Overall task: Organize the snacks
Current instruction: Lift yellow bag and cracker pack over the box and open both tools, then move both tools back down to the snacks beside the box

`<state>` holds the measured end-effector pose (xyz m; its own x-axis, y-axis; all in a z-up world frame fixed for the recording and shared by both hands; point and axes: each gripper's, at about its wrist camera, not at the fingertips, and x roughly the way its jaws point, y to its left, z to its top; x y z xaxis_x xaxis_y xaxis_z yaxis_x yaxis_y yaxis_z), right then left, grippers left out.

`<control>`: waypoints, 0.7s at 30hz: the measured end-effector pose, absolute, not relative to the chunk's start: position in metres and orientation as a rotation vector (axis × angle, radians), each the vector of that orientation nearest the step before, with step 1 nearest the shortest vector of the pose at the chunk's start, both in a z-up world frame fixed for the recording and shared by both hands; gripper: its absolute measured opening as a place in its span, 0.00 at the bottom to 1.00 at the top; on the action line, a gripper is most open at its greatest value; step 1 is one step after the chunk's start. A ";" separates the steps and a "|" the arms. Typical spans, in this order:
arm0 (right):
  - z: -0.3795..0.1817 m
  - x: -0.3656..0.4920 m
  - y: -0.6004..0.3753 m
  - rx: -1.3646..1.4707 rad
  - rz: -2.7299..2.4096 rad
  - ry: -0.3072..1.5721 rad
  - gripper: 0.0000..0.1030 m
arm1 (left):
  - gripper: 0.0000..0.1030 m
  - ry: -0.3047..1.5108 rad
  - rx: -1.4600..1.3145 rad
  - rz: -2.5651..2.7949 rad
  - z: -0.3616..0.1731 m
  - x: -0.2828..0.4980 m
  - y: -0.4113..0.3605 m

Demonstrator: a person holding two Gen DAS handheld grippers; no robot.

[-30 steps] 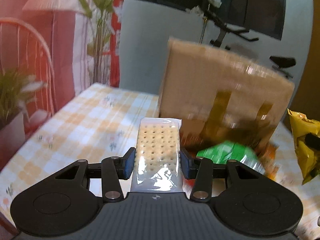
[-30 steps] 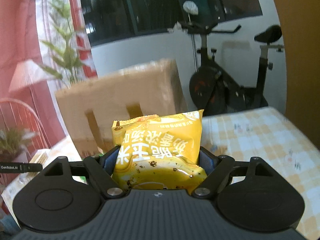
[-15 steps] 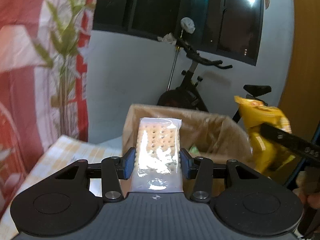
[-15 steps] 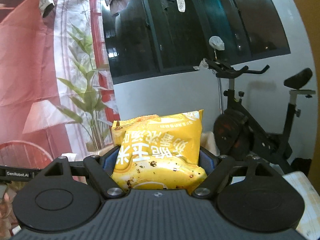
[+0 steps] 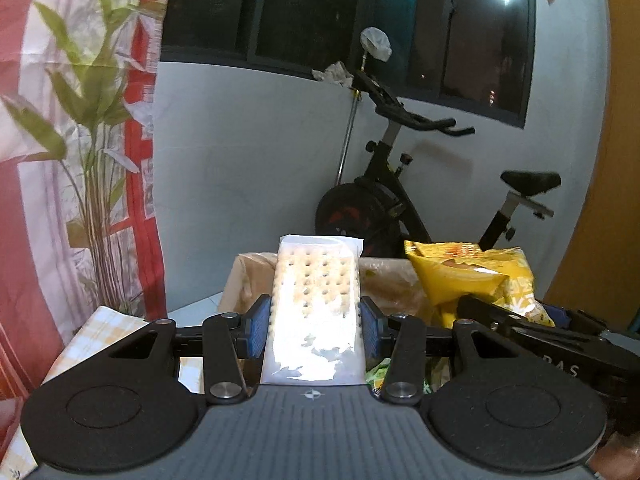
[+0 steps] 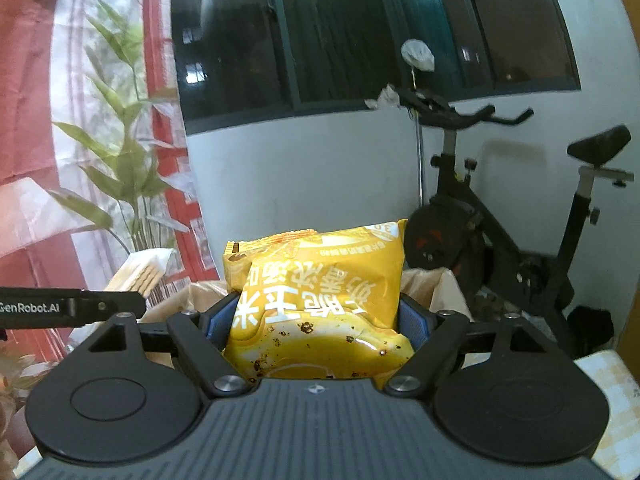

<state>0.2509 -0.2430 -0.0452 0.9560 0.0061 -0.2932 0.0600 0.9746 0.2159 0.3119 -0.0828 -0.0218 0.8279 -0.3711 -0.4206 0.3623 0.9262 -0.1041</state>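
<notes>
Cardboard box [image 5: 384, 280] open below both tools. Right gripper [image 6: 322, 320] jaws clamped on yellow snack bag [image 6: 320, 292], left gripper [image 5: 316, 322] jaws clamped on cracker pack [image 5: 316, 300]. Lower each inside the rim before releasing, one at a time.

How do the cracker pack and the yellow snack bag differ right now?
The cracker pack is slim, flat and clear-wrapped, showing pale dotted crackers; the yellow snack bag is wider, puffy and opaque with white print. The left gripper pinches the pack by its long edges; the right gripper squeezes the bag, creasing it. Both stand upright in shut jaws, above the open cardboard box.
</notes>
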 end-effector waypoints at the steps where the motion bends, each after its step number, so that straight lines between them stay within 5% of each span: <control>1: -0.047 0.253 -0.244 0.234 -0.030 0.310 0.80 | 0.47 0.455 -0.012 -0.396 -0.025 0.312 -0.084; 5: -0.060 0.260 -0.251 0.281 -0.012 0.387 0.81 | 0.49 0.484 0.014 -0.414 -0.037 0.314 -0.090; 8: -0.068 0.260 -0.259 0.337 -0.026 0.430 0.82 | 0.74 0.505 0.029 -0.427 -0.044 0.314 -0.088; 9: -0.069 0.257 -0.262 0.359 -0.018 0.430 0.82 | 0.75 0.499 0.028 -0.423 -0.045 0.312 -0.086; 12: -0.068 0.245 -0.265 0.350 -0.004 0.413 0.89 | 0.76 0.502 0.020 -0.415 -0.047 0.308 -0.079; 21: -0.066 0.195 -0.265 0.290 0.060 0.357 0.89 | 0.76 0.470 -0.026 -0.440 -0.038 0.267 -0.043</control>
<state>0.1952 -0.2648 -0.0659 0.9356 0.1091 -0.3358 -0.0073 0.9569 0.2904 0.2668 -0.0428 -0.0381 0.7998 -0.4165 -0.4322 0.4048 0.9060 -0.1241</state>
